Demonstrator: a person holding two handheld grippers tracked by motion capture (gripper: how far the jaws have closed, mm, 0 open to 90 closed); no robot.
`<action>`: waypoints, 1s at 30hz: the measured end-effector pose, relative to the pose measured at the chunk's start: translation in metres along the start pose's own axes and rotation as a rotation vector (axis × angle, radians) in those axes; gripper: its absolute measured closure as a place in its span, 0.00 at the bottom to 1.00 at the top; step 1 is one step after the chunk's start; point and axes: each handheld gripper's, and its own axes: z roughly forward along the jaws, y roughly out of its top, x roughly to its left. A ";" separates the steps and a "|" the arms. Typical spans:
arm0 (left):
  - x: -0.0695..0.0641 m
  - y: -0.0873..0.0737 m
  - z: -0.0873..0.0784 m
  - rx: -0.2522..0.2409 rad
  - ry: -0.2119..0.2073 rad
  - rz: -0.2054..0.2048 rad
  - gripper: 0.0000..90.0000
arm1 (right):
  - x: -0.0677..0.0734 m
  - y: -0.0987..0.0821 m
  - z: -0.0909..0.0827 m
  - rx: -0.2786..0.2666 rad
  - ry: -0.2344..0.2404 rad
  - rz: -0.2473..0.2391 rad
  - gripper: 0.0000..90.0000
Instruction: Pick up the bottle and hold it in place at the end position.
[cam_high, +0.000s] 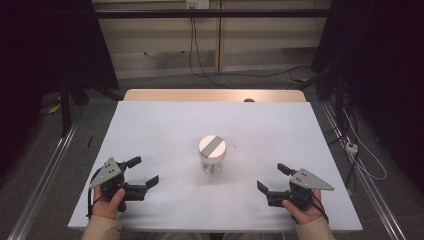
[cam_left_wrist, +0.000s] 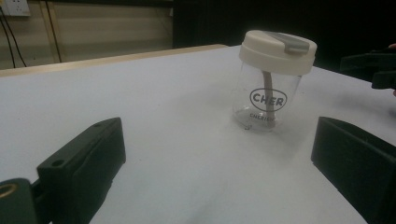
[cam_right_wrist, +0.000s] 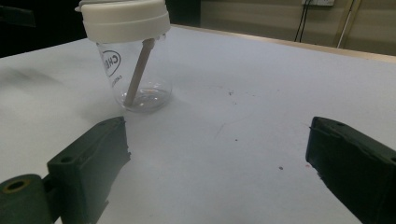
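Under me lies a white table (cam_high: 165, 130), its sheet marked by a few small dark specks (cam_right_wrist: 232, 93) toward the middle. A strip of pale wood (cam_high: 215, 95) runs along the far edge. Beyond it I see a grey floor (cam_high: 235, 81) with black cables (cam_high: 260, 75) trailing across it, and a beige wall (cam_high: 160, 35) behind. 1 black cable (cam_high: 194, 40) hangs down that wall from a socket (cam_high: 196, 4) at the top. A white power strip (cam_high: 351, 147) sits on the floor at the right, and metal rails (cam_high: 47, 170) flank the table on both sides. Dark curtains (cam_high: 45, 45) close off the corners.
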 end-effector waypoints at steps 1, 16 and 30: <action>0.000 0.000 0.000 -0.003 0.001 0.000 0.03 | 0.001 0.001 0.002 -0.003 0.002 -0.003 0.06; -0.001 0.000 -0.001 -0.003 0.001 -0.008 0.03 | 0.005 0.007 0.017 -0.011 0.002 -0.014 0.07; 0.000 0.000 0.000 -0.001 0.000 -0.002 0.03 | 0.020 0.016 0.047 0.003 0.045 -0.031 0.07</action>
